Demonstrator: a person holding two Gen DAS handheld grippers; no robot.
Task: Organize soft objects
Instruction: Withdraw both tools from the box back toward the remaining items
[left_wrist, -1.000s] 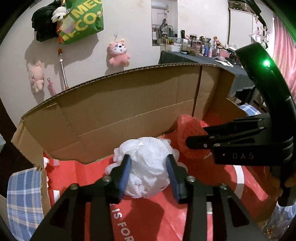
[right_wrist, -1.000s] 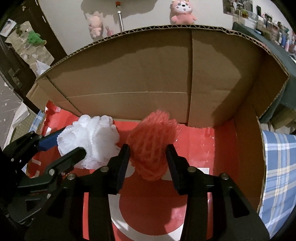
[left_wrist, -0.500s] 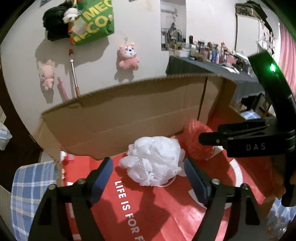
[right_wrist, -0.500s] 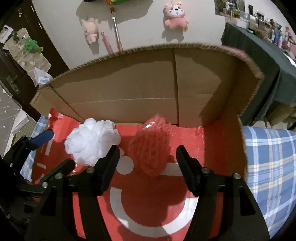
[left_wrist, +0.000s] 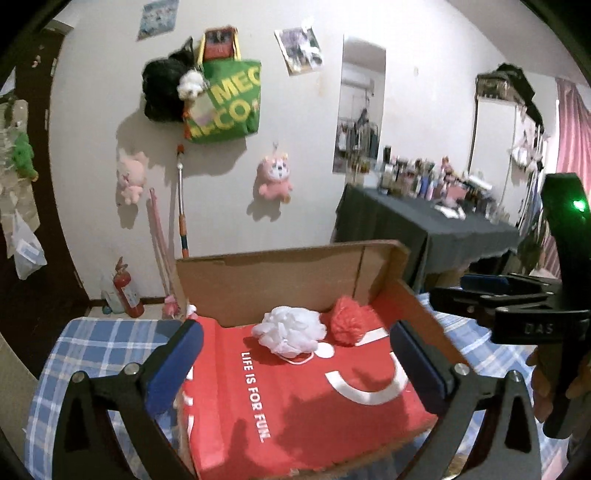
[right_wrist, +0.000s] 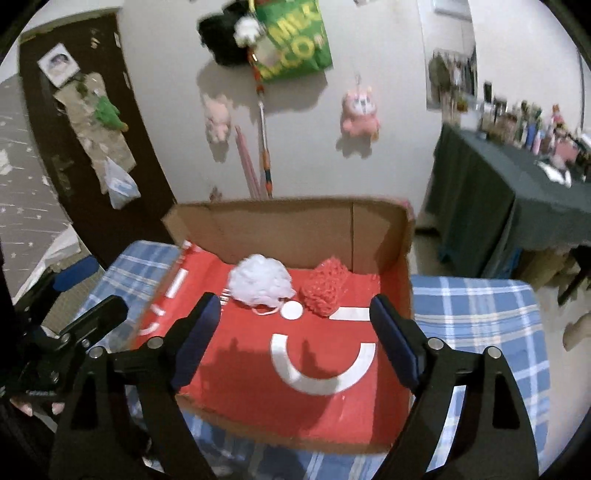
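Observation:
A white bath pouf and a red mesh pouf lie side by side on the red floor of an open cardboard box, close to its back wall. My left gripper hangs back above the box's near part, its jaws opening wide with nothing between them. My right gripper is likewise drawn back, its jaws opening and empty. Each gripper also shows at the edge of the other's view: the right gripper and the left gripper.
The box rests on a blue plaid cloth. A dark-clothed table crowded with bottles stands to the right. Plush toys and a green bag hang on the wall behind; a fire extinguisher stands on the floor.
Both grippers let go of their poufs, opened wide and pulled back and upward. The white and red poufs stayed on the box floor.

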